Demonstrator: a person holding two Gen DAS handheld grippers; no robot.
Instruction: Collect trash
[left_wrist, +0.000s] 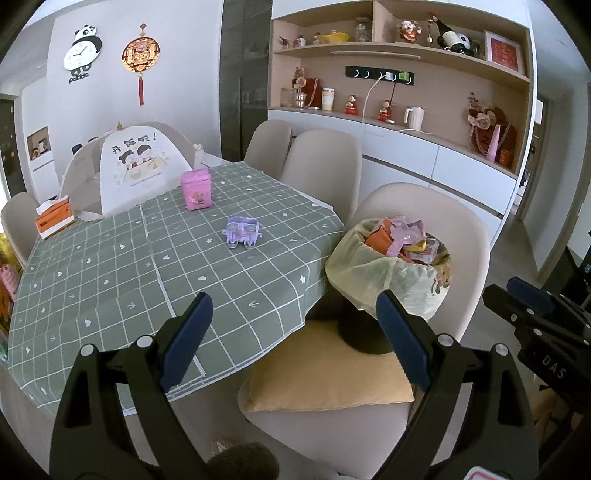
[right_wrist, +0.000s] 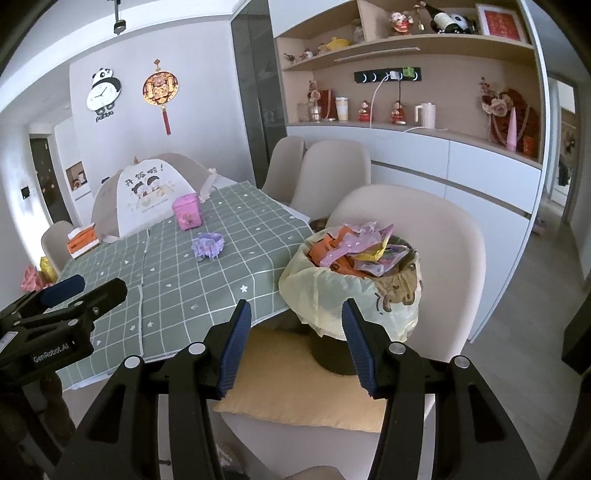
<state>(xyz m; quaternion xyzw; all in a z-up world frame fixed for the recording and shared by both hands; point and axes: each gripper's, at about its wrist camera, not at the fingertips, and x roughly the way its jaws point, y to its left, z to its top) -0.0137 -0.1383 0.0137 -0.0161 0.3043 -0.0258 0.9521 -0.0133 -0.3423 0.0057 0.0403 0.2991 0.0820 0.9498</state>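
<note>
A small bin (left_wrist: 395, 280) (right_wrist: 354, 295) lined with a pale yellow bag stands on the yellow cushion of a beige chair beside the table. It is full of crumpled pink, orange and yellow wrappers (right_wrist: 362, 247). My left gripper (left_wrist: 295, 306) is open and holds nothing, hovering over the table's corner and the chair seat. My right gripper (right_wrist: 295, 314) is open and empty too, just in front of the bin. Each gripper shows at the edge of the other's view. On the green checked tablecloth (left_wrist: 147, 258) lies a purple toy (left_wrist: 242, 232) (right_wrist: 207, 245).
A pink tin (left_wrist: 195, 188) (right_wrist: 186, 212), an orange tissue box (left_wrist: 54, 218) (right_wrist: 82, 240) and a folding food cover (left_wrist: 133, 170) stand at the table's far side. Beige chairs (left_wrist: 321, 166) ring the table. Shelves with ornaments and a white cabinet (right_wrist: 461, 177) line the right wall.
</note>
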